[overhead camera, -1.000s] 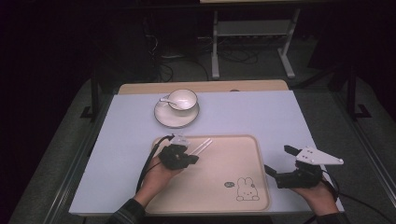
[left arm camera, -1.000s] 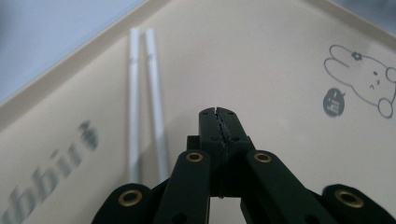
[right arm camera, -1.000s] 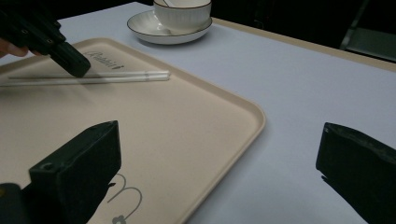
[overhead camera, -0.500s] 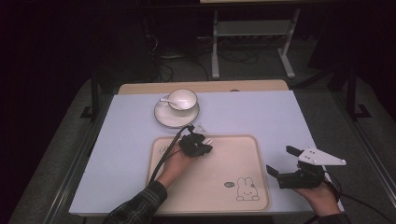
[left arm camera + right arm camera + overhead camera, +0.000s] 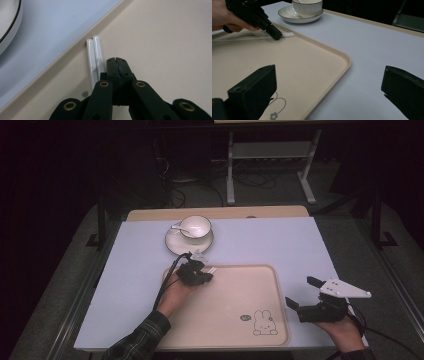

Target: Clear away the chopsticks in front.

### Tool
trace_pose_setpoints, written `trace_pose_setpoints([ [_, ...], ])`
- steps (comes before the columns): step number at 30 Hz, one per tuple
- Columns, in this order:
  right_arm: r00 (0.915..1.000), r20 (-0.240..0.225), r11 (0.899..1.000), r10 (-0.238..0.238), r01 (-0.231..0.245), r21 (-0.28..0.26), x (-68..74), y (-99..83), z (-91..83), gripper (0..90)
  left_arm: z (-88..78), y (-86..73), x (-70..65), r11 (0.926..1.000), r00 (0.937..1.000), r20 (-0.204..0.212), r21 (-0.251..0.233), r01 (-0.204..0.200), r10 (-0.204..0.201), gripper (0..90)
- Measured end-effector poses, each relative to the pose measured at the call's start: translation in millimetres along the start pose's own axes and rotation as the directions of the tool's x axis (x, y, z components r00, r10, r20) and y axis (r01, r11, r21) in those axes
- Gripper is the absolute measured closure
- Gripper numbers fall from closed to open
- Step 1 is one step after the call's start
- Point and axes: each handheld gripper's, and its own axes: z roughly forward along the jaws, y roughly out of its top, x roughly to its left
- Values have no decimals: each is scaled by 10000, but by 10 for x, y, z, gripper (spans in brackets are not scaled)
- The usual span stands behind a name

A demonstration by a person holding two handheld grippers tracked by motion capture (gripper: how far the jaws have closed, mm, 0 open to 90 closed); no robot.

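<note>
1. High view: the chopsticks (image 5: 212, 268), a white pair, lie in the far left corner of the tray (image 5: 250, 325), long axis running along its far rim. The left tongs (image 5: 204, 277) sit right over them. The right tongs (image 5: 302, 295) hover off the tray's right edge above the counter (image 5: 275, 240), well apart from the pair, so the left hand is much nearer. A cup on a saucer (image 5: 176, 245) stands just beyond the tray's far rim.

2. Left tongs view: the jaws are pressed together with nothing between them. The chopsticks (image 5: 95, 58) lie just beside the tips, on the side toward the tray's rim, roughly parallel to the jaws. To take them, I judge the jaws must first part and shift toward the rim.

3. Right tongs view: the jaws stand wide and empty. The chopsticks (image 5: 257, 37) lie along the tray's far rim under the left tongs (image 5: 274, 33).
</note>
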Motion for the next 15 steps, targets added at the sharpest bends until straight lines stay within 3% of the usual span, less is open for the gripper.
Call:
trace_pose_setpoints([
  [15, 10000, 13, 10000, -15, 15, -10, 5, 6, 4, 0, -381, -383, 151, 9978, 9982, -66, 285, 604, -602, 894],
])
